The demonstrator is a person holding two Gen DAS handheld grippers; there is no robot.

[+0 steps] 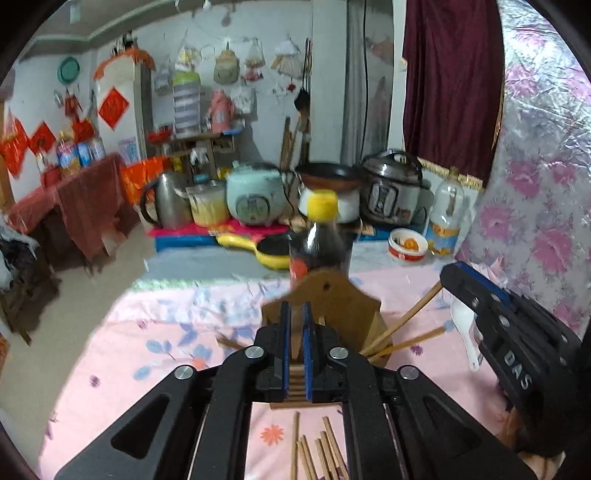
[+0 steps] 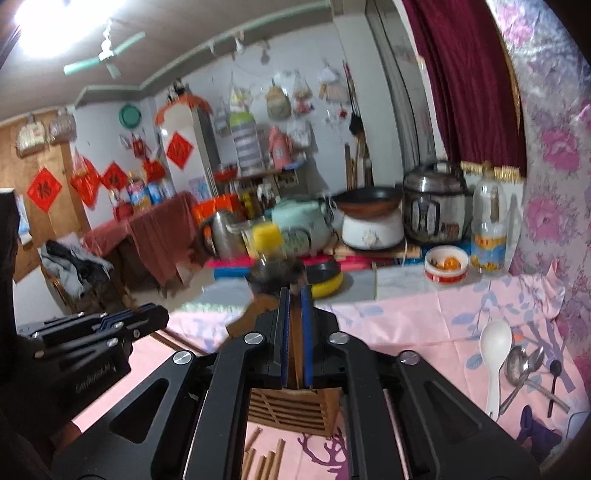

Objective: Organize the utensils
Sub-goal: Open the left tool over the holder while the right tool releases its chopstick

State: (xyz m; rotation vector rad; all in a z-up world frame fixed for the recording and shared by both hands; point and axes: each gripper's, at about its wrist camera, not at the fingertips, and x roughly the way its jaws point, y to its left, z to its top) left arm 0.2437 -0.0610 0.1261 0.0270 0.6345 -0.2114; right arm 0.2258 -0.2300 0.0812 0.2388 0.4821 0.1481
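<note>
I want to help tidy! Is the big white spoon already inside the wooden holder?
No, the white spoon lies on the pink cloth beside the metal spoons, apart from the wooden holder.

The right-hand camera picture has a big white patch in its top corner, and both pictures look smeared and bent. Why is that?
Right wrist view: the white patch is glare from a ceiling light, washing out that corner. Both views: the dark sauce bottle with its yellow cap is smeared, which looks like motion blur, while the gripper stays sharper. The fisheye lens bends straight edges, such as the ceiling trim, and darkens the corners.
</note>
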